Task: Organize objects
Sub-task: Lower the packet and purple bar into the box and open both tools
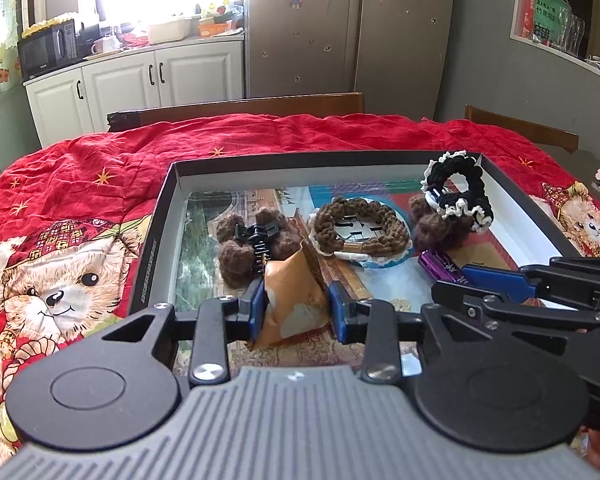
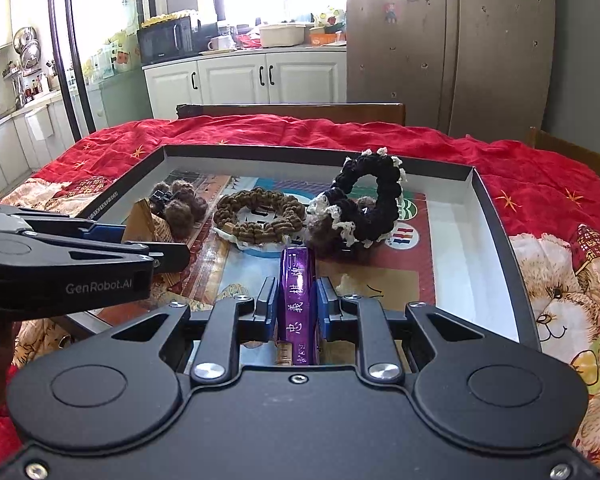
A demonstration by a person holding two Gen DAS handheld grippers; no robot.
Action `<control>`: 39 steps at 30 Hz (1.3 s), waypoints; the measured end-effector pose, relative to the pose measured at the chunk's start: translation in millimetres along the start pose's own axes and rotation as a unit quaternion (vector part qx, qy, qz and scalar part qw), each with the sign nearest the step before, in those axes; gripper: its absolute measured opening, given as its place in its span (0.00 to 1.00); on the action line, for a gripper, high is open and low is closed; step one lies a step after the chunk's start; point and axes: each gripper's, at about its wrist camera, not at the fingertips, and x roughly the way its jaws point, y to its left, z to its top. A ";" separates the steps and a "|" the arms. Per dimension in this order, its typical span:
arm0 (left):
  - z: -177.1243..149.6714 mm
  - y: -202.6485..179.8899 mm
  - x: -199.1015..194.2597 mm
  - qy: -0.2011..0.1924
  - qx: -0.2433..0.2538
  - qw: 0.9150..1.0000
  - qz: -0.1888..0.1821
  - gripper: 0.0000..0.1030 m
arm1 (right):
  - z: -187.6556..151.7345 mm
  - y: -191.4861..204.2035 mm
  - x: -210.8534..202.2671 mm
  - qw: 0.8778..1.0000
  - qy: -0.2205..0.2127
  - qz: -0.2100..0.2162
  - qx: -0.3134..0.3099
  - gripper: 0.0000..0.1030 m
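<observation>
A kitchen is behind everything, with white cupboards [image 1: 148,76], a black microwave [image 1: 48,46] on the counter, and a big grey fridge [image 1: 352,28]. In front is a table with a red cloth [image 1: 260,136] that has teddy bears and gold stars on it. On the cloth sits a wide, flat box [image 1: 162,208] with dark walls and a colourful picture on its floor.

The left gripper [image 1: 298,300] is over the near side of the box. Its two blue pads are pinching a small tan paper packet [image 1: 294,300]. The packet stands up between the pads and is squeezed on both sides.

The right gripper [image 2: 296,308] is just beside it, also over the near side of the box. Its pads are pressed tight on a thin purple packet [image 2: 298,300] with white writing on it. The purple packet points away from the camera, toward the middle of the box.

Past the tan packet, inside the box, is a fuzzy brown hair clip [image 1: 252,242] with black teeth. It is very near the packet's top. To its right lies a brown knitted ring [image 1: 360,226], flat on a round blue and white thing [image 1: 380,262]. Farther right, a black knitted ring with white trim [image 1: 458,192] stands up on its side and leans on a brown fuzzy ball [image 1: 440,228]. That ball is just past the tip of the purple packet.

Wooden chair backs [image 1: 260,106] show behind the far edge of the table.
</observation>
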 end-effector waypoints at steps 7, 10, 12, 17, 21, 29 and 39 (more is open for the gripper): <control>-0.1 -0.3 0.3 -0.001 0.001 1.000 0.001 0.37 | -0.3 0.5 2.2 1.000 0.001 -0.002 -0.001 0.19; -0.6 -0.5 0.1 -0.002 0.002 1.000 0.002 0.37 | -0.5 0.6 2.7 1.000 0.001 -0.002 -0.001 0.19; -0.7 -0.6 0.1 -0.002 0.001 1.000 0.002 0.38 | -0.4 0.5 2.8 1.000 0.001 -0.002 -0.001 0.19; -0.9 -0.8 -0.4 -0.002 0.003 1.000 0.002 0.39 | -0.7 0.5 3.2 1.000 0.001 -0.002 -0.003 0.19; -1.1 -1.1 -0.8 -0.001 0.002 1.000 0.001 0.41 | -0.4 0.3 3.3 1.000 0.001 -0.002 -0.004 0.19; -0.9 -2.5 -3.4 -0.002 0.002 1.000 -0.003 0.46 | -0.9 0.7 1.9 1.000 0.001 0.000 -0.003 0.20; 2.6 -2.8 -12.7 -0.014 0.005 1.000 0.001 0.57 | 0.6 -1.4 -7.0 1.000 -0.008 0.001 0.002 0.30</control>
